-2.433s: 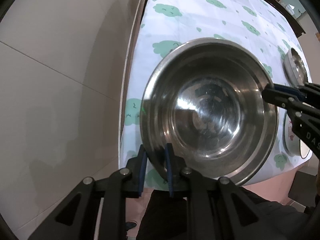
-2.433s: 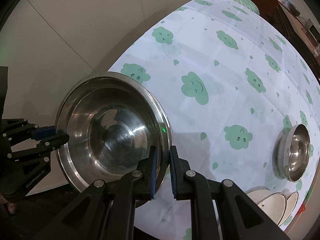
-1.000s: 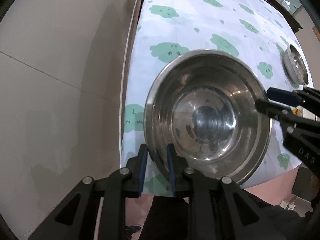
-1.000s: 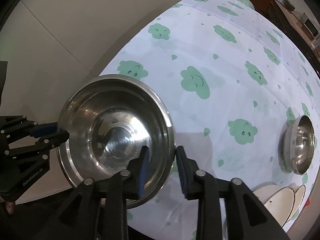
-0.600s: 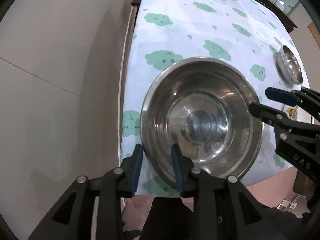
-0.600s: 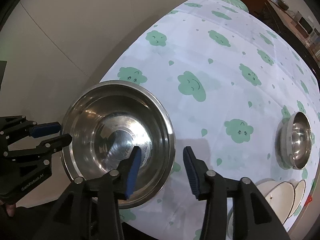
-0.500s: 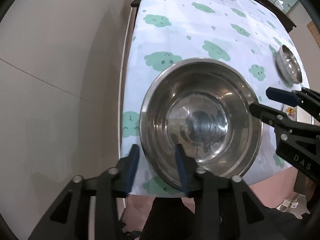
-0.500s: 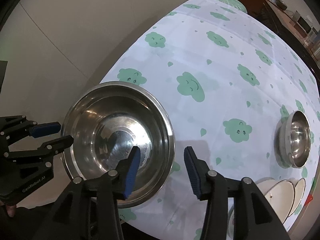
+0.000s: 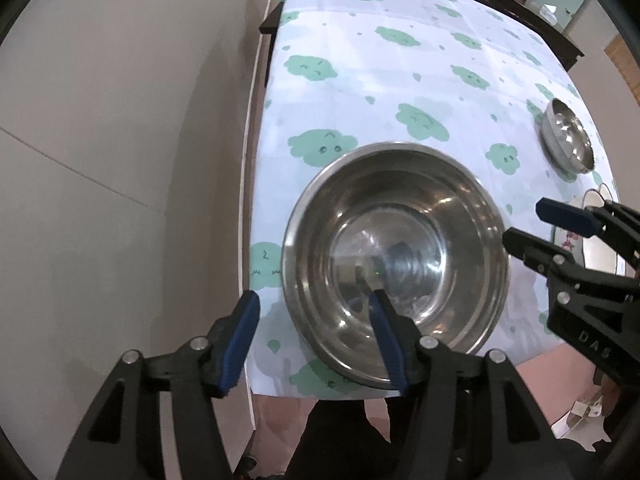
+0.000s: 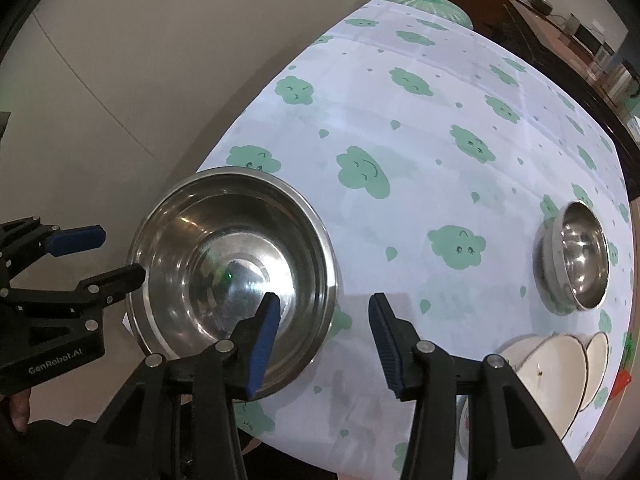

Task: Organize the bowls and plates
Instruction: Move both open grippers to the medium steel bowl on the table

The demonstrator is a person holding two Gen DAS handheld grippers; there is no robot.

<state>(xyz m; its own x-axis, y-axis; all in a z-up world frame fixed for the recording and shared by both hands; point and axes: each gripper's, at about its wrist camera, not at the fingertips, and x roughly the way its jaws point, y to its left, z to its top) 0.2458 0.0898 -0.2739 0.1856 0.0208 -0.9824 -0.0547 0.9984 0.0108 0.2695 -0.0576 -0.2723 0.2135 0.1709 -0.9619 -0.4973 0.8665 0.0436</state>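
A large steel bowl (image 9: pixel 396 264) (image 10: pixel 232 276) rests upright on the near left corner of the cloud-print table (image 9: pixel 400 80). My left gripper (image 9: pixel 314 340) (image 10: pixel 100 258) straddles the bowl's near-left rim. Its jaws are opening and the blue pads (image 9: pixel 244 336) stand clear of the metal. On the opposite rim my right gripper (image 10: pixel 324 332) (image 9: pixel 536 228) is open, one finger over the bowl's inside and one outside, neither touching. A small steel bowl (image 9: pixel 568 142) (image 10: pixel 576 256) sits far to the right. White plates (image 10: pixel 540 376) (image 9: pixel 596 232) lie at the near right edge.
The table's left edge (image 9: pixel 256 160) runs close along a pale tiled floor (image 9: pixel 120 120). Dark furniture with kitchenware (image 10: pixel 560 20) stands beyond the far end of the table. Bare tablecloth (image 10: pixel 440 160) stretches between the two steel bowls.
Both grippers, shut on the big bowl's rim earlier, have let go and spread their jaws. The bowl now rests on the table, and the right gripper has drawn back slightly.
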